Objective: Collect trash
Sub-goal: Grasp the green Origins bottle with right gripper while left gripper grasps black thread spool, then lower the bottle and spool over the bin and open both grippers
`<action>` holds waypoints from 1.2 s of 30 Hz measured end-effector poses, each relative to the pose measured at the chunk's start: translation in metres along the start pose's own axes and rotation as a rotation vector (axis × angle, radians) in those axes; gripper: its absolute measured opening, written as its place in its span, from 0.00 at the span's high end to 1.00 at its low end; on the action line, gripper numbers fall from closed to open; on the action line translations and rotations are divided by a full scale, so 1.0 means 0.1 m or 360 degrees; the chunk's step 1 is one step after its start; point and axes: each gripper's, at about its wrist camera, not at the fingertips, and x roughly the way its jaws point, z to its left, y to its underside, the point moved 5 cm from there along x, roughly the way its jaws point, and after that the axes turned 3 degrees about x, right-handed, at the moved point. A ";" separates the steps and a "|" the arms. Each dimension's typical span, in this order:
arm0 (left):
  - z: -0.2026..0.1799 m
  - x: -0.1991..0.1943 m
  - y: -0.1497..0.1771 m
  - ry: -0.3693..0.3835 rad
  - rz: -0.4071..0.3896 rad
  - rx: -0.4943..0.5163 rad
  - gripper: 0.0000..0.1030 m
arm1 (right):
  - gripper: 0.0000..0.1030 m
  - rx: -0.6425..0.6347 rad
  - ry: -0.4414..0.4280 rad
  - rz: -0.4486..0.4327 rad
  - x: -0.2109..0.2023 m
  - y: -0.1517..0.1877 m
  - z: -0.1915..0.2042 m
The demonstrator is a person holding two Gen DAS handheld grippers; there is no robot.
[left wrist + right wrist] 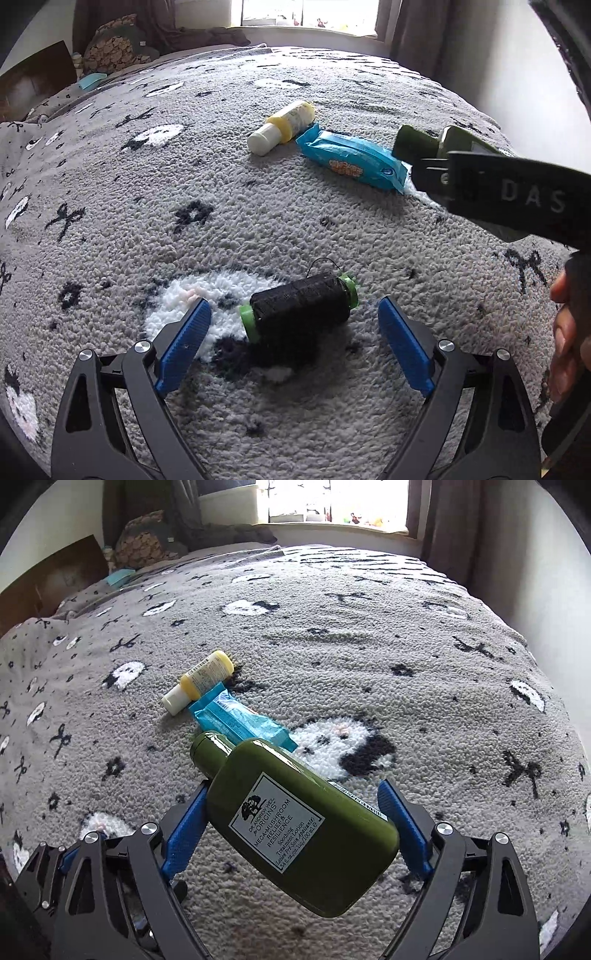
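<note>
**Ana:** Three bits of trash lie on the bed yet, and a fourth is in hand. Nearest the left gripper [294,334] is the spool of black thread [300,307] with green ends, lying on its side on the grey blanket [155,221], straight ahead between the blue pads [184,343].

**Ben:** And those jaws?

**Ana:** Wide apart, touching nothing. The spool sits a little beyond the tips. I'd judge the step is to come forward and down so the pads flank the wound thread, not the green rims, then close across the barrel. It's round and could roll on that fleece.

**Ben:** There's a loose strand looping off the top.

**Ana:** Yes, it could snag in the pile. Lift straight up rather than drag.

**Ben:** The right gripper [293,825]?

**Ana:** Its jaws are clamped on the green lotion bottle [295,823], held clear of the blanket, cap pointing away and to the left. The grip is skewed across the body, so I'd keep that hand steady.

**Ben:** Farther out?

**Ana:** The blue wipes packet [352,162] and the yellow tube [282,127] with a white cap, end to end, apparently touching. A window [310,14] and curtains stand behind. No bin shows in either view.
</note>
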 end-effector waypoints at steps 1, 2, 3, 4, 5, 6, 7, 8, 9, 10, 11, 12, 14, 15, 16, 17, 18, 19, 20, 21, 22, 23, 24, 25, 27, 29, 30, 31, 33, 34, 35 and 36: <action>0.00 0.02 -0.01 0.0000 0.0002 -0.0005 0.16 | 0.14 0.0004 0.0004 -0.0008 -0.04 -0.01 -0.03; 0.01 0.03 -0.02 -0.0002 0.0005 -0.0012 0.16 | 0.14 0.0007 0.0007 -0.0015 -0.07 -0.01 -0.05; 0.01 0.04 -0.03 -0.0002 0.0002 -0.0025 0.18 | 0.14 0.0010 0.0007 -0.0023 -0.11 -0.01 -0.07; 0.02 0.04 -0.05 -0.0004 0.0001 -0.0033 0.23 | 0.14 0.0012 0.0008 -0.0029 -0.15 -0.01 -0.09; 0.03 0.05 -0.06 -0.0008 0.0000 -0.0043 0.27 | 0.14 0.0013 0.0011 -0.0035 -0.18 0.00 -0.11; 0.04 0.05 -0.06 -0.0015 0.0001 -0.0049 0.33 | 0.14 0.0012 0.0015 -0.0042 -0.22 0.01 -0.14; 0.06 0.04 -0.05 -0.0020 0.0005 -0.0052 0.37 | 0.14 0.0012 0.0015 -0.0046 -0.26 0.02 -0.16; 0.07 0.04 -0.06 -0.0021 0.0006 -0.0052 0.39 | 0.14 0.0015 0.0015 -0.0052 -0.30 0.05 -0.18; 0.09 0.02 -0.05 -0.0020 0.0008 -0.0050 0.43 | 0.14 0.0020 0.0014 -0.0056 -0.34 0.07 -0.20; 0.10 0.00 -0.04 -0.0017 0.0010 -0.0046 0.48 | 0.14 0.0025 0.0009 -0.0059 -0.39 0.10 -0.22; 0.12 -0.03 -0.02 -0.0012 0.0013 -0.0042 0.48 | 0.14 0.0029 0.0005 -0.0063 -0.44 0.14 -0.23; 0.13 -0.05 0.00 0.0001 0.0018 -0.0039 0.48 | 0.14 0.0033 0.0001 -0.0072 -0.51 0.18 -0.24; 0.16 -0.11 0.03 0.0015 0.0028 -0.0027 0.48 | 0.14 0.0033 -0.0011 -0.0090 -0.63 0.25 -0.25; 0.19 -0.15 0.06 0.0023 0.0028 -0.0028 0.49 | 0.14 0.0028 -0.0024 -0.0098 -0.70 0.30 -0.25; 0.22 -0.20 0.08 0.0033 0.0030 -0.0030 0.49 | 0.14 0.0025 -0.0035 -0.0104 -0.77 0.35 -0.25; 0.24 -0.26 0.10 0.0041 0.0028 -0.0030 0.49 | 0.14 0.0020 -0.0045 -0.0111 -0.84 0.40 -0.25; 0.26 -0.32 0.12 0.0043 0.0018 -0.0024 0.49 | 0.14 0.0012 -0.0060 -0.0119 -0.91 0.46 -0.23; 0.27 -0.41 0.13 0.0045 -0.0003 -0.0004 0.49 | 0.14 0.0002 -0.0079 -0.0126 -0.98 0.51 -0.22; 0.27 -0.49 0.14 0.0046 -0.0023 0.0020 0.49 | 0.14 -0.0010 -0.0097 -0.0133 -1.05 0.57 -0.20; 0.27 -0.62 0.17 0.0052 -0.0052 0.0058 0.49 | 0.14 -0.0021 -0.0113 -0.0143 -1.13 0.63 -0.19; 0.26 -0.72 0.19 0.0061 -0.0075 0.0087 0.49 | 0.14 -0.0030 -0.0127 -0.0156 -1.21 0.69 -0.17; 0.25 -0.83 0.21 0.0070 -0.0099 0.0114 0.49 | 0.14 -0.0041 -0.0142 -0.0170 -1.28 0.74 -0.14; 0.23 -0.95 0.25 0.0077 -0.0128 0.0145 0.49 | 0.14 -0.0056 -0.0157 -0.0191 -1.38 0.81 -0.11; 0.22 -1.07 0.28 0.0087 -0.0159 0.0177 0.49 | 0.14 -0.0067 -0.0174 -0.0212 -1.46 0.86 -0.08; 0.22 -1.28 0.36 0.0090 -0.0214 0.0223 0.49 | 0.14 -0.0085 -0.0215 -0.0257 -1.63 0.96 -0.03; 0.23 -1.46 0.46 0.0106 -0.0255 0.0242 0.49 | 0.14 -0.0088 -0.0260 -0.0292 -1.78 1.07 0.02; 0.24 -1.56 0.53 0.0126 -0.0270 0.0245 0.49 | 0.14 -0.0093 -0.0279 -0.0308 -1.84 1.13 0.04; 0.25 -1.62 0.59 0.0135 -0.0281 0.0248 0.49 | 0.14 -0.0101 -0.0295 -0.0326 -1.91 1.20 0.06; 0.26 -1.76 0.73 0.0138 -0.0307 0.0262 0.49 | 0.14 -0.0121 -0.0313 -0.0354 -2.02 1.34 0.11; 0.26 -1.83 0.82 0.0136 -0.0317 0.0277 0.49 | 0.13 -0.0135 -0.0311 -0.0367 -2.07 1.42 0.14; 0.26 -1.88 0.92 0.0139 -0.0321 0.0291 0.49 | 0.14 -0.0152 -0.0311 -0.0377 -2.11 1.49 0.18; 0.26 -1.91 1.00 0.0144 -0.0319 0.0300 0.48 | 0.14 -0.0166 -0.0318 -0.0384 -2.15 1.57 0.21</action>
